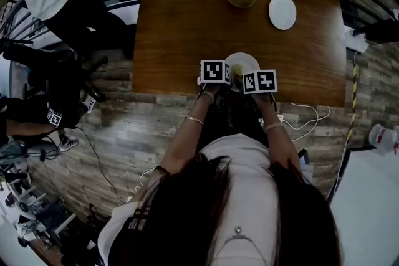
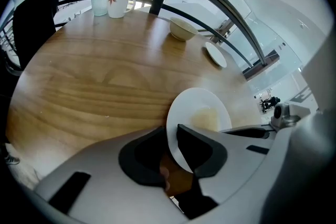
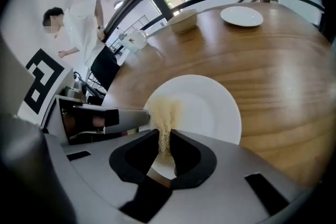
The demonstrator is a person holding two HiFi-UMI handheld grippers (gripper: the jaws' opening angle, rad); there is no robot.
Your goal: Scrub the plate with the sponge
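Plate (image 1: 244,61), white, lower centre of the head view, at the near edge of the wooden table (image 1: 174,28). Left gripper (image 2: 170,136) jaws narrow, clamped on the plate's rim. Right gripper (image 3: 165,138) pinches a thin yellowish sponge (image 3: 164,110), which lies against the plate's face.

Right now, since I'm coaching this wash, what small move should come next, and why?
Probably sweep the sponge across the plate: the right hand-held gripper pinches it on the plate's face, and the left hand-held gripper clamps the rim.
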